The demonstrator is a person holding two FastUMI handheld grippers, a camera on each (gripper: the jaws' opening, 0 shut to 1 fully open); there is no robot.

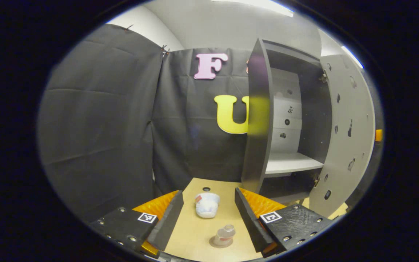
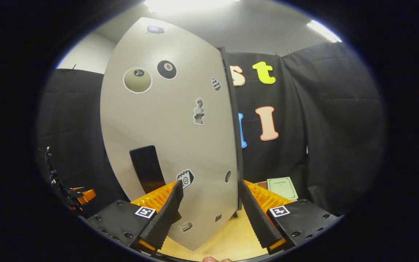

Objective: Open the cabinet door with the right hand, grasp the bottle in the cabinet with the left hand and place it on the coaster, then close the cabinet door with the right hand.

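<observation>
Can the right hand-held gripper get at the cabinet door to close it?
Probably yes: the cabinet door stands open directly ahead, its free edge between the open right hand-held gripper's fingers, nothing between them.

In my left gripper view the bottle (image 1: 224, 235) stands on the coaster (image 1: 217, 243) on the table (image 1: 195, 233), with a crumpled wrapper (image 1: 206, 204) behind it. The cabinet (image 1: 286, 120) stands further back to the right, its door (image 1: 344, 134) swung open rightward. In my right gripper view a booklet (image 2: 282, 187) lies on the table right of the door.

Grey sticker-dotted cabinet door (image 2: 169, 127); tan table (image 1: 191, 233).
</observation>
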